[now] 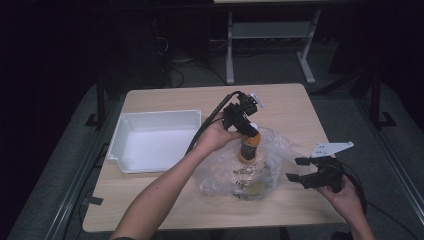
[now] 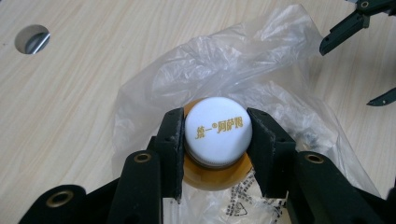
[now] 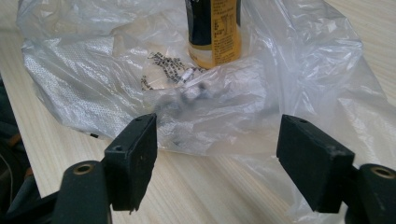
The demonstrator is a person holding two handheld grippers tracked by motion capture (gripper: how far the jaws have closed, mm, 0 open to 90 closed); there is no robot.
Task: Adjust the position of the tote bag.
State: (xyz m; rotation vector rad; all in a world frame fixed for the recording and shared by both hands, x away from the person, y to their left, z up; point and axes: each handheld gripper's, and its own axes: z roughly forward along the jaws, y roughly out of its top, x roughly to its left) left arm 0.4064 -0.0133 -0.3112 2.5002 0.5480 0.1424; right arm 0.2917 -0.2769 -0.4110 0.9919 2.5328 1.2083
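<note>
Left tongs (image 2: 218, 140) clamped on the white cap (image 2: 218, 128) of an orange bottle (image 1: 248, 146), jaws pressing both sides of the cap, seen from above in the left gripper view. Bottle stands upright at frame centre of the high view, base down in a crumpled clear plastic bag (image 1: 235, 172) on the table (image 1: 280, 107). Right tongs (image 3: 217, 156) spread wide, holding nothing, hovering at the bag's near edge, lower right in the high view. White tray (image 1: 131, 122) sits left of the bag, apart from it. Step looks like pulling the bottle out of the bag, likely tray-bound. Next move probably needs the right tongs to pinch the plastic and hold it down while the left lifts straight up.
</note>
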